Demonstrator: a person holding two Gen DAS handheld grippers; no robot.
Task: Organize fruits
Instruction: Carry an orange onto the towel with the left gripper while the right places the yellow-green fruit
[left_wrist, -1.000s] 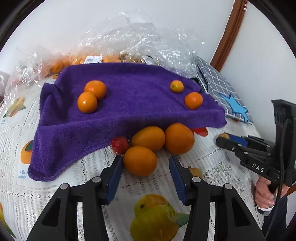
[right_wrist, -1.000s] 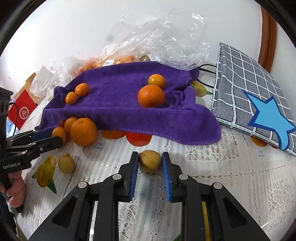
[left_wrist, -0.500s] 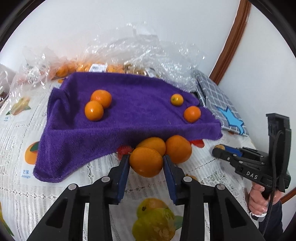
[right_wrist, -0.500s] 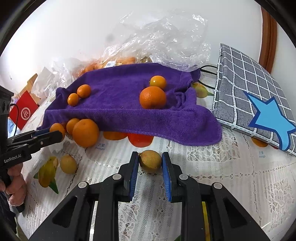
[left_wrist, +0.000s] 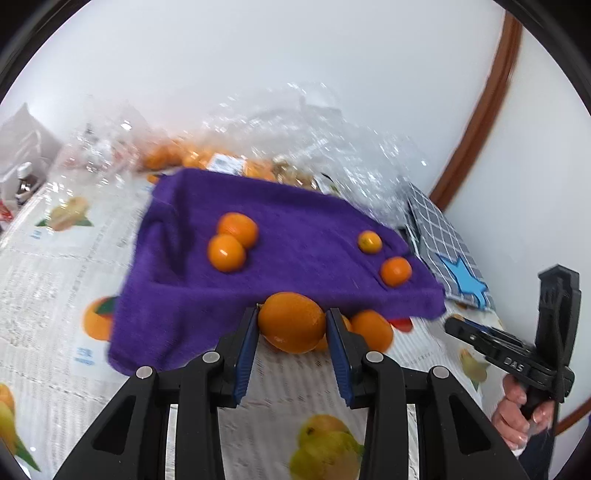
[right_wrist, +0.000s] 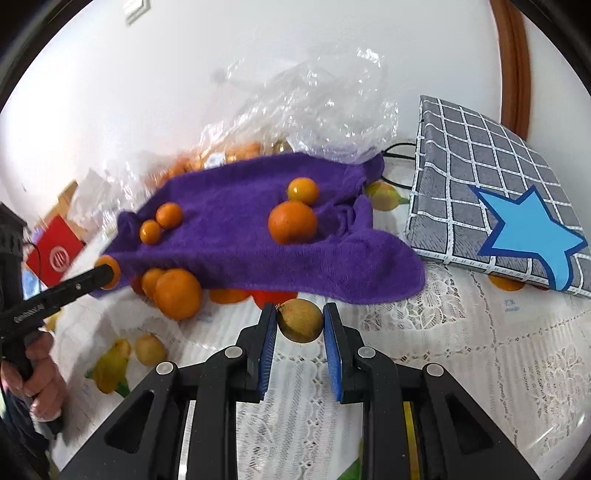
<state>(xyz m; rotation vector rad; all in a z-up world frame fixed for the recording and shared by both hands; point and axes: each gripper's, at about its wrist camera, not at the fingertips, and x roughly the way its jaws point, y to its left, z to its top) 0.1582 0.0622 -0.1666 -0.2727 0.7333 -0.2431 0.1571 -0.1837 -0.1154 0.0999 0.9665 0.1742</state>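
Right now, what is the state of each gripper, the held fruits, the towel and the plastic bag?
Left gripper: shut on large orange.
Right gripper: shut on brownish fruit.
Purple towel: spread out, four oranges on it.
Plastic bag: crumpled, oranges inside.

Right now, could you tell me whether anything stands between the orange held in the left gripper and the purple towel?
Nothing visible does. The left gripper is shut on the orange, and the purple towel lies directly beyond it. The four small oranges on the towel sit in two pairs, leaving bare cloth between them.
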